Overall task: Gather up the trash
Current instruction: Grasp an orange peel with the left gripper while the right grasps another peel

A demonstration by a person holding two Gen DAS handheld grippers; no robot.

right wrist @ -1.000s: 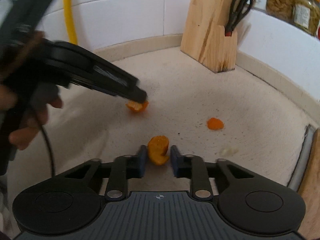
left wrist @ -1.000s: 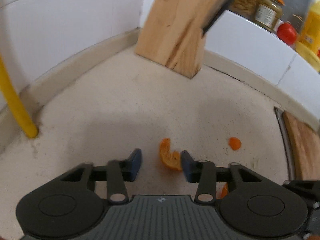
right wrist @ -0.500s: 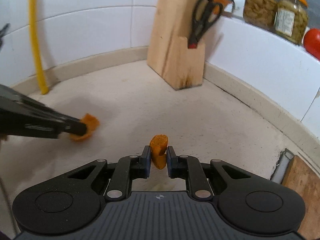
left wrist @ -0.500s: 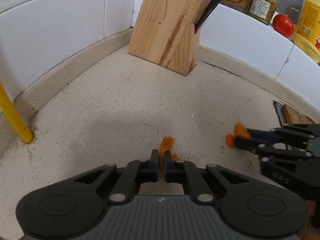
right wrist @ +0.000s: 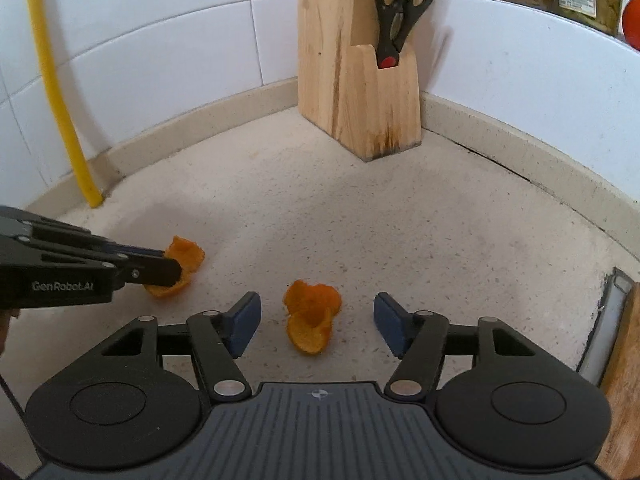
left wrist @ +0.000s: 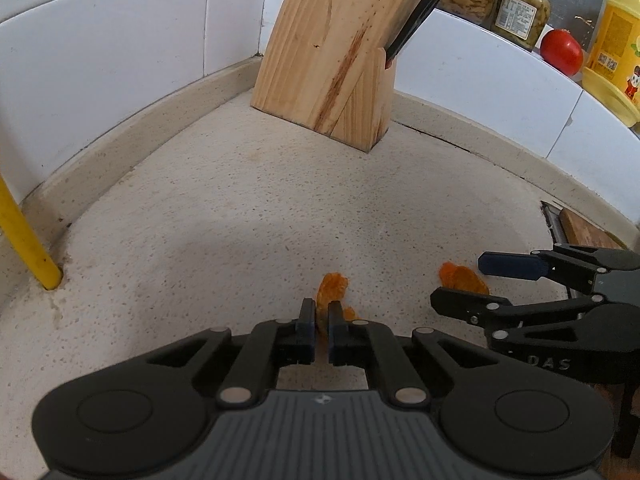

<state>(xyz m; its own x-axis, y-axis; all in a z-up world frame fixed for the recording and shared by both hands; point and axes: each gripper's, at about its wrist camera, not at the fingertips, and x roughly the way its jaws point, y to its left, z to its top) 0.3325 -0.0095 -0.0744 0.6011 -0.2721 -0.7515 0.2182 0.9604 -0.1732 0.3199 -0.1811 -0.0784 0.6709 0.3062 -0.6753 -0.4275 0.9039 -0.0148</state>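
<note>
My left gripper (left wrist: 319, 314) is shut on a piece of orange peel (left wrist: 332, 288), which stands up from the speckled counter (left wrist: 248, 216) between its pads. In the right wrist view that same gripper (right wrist: 172, 264) reaches in from the left, clamped on its peel (right wrist: 186, 254). My right gripper (right wrist: 318, 320) has its jaws opening wide. A second curled orange peel (right wrist: 312, 316) lies on the counter between its blue pads (right wrist: 244, 318), touching neither. In the left wrist view this peel (left wrist: 460, 280) lies at the right gripper's fingers (left wrist: 508, 266).
A wooden knife block (right wrist: 352, 72) with black scissors (right wrist: 404, 8) stands in the tiled corner. A yellow hose (right wrist: 60, 92) runs down the wall at the left. Jars (left wrist: 520, 12), a tomato (left wrist: 562, 52) and a yellow bottle (left wrist: 616, 48) sit on the ledge. A wooden board (right wrist: 622, 372) lies at the right edge.
My left gripper closed on its peel. My right gripper carried its peel over beside the left one, then opened, and the peel now lies loose on the counter.
</note>
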